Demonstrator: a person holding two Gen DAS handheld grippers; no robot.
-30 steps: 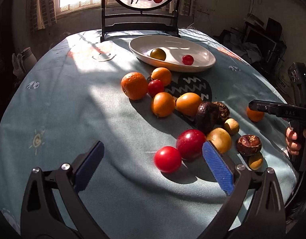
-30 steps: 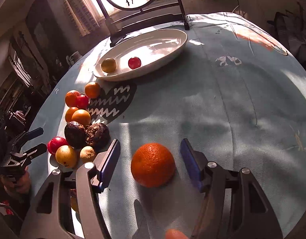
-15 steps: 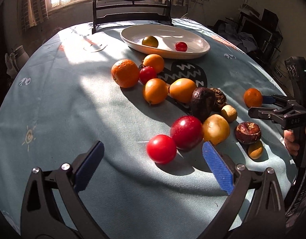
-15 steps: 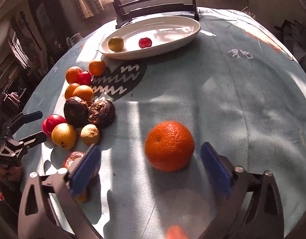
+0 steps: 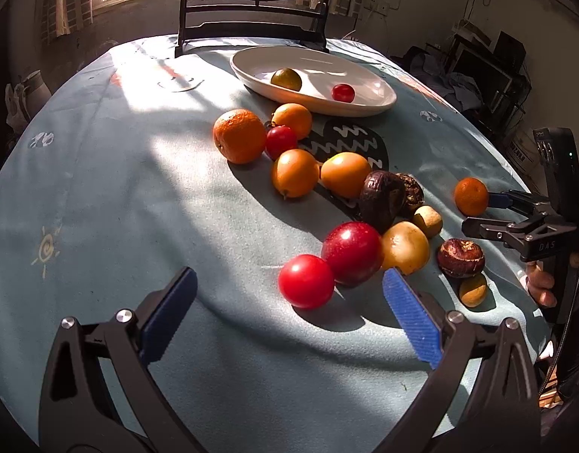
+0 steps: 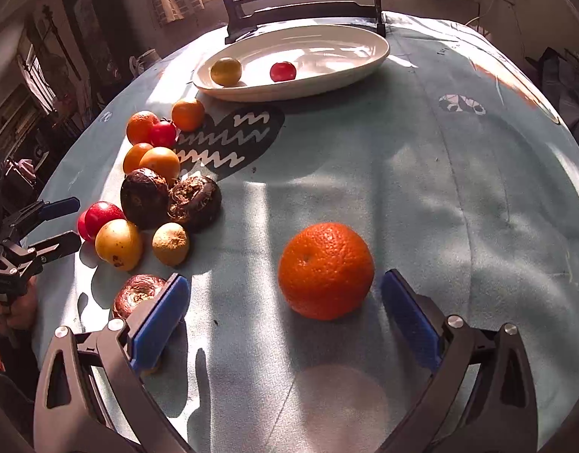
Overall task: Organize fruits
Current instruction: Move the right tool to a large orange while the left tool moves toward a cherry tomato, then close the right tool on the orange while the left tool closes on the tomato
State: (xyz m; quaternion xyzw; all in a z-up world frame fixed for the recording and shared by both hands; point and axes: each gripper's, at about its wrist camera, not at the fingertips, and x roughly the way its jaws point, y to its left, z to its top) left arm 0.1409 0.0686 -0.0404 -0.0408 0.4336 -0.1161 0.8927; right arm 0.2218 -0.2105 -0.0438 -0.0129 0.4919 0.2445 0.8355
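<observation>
My left gripper is open, low over the cloth, with a red tomato just ahead between its blue pads. A red apple and a yellow fruit lie beside it. My right gripper is open around a lone orange that rests on the cloth, not touching the pads. The white oval dish at the far side holds a greenish fruit and a small red one. The dish also shows in the right wrist view.
Several oranges, dark wrinkled fruits and small yellow ones lie in a loose row across the round blue-clothed table. A dark wooden stand rises behind the dish. The table edge is close on the right.
The right gripper has opened wider and drawn back a little from the orange, which sits on the cloth. The left gripper has shifted slightly; the tomato stays ahead of it.
</observation>
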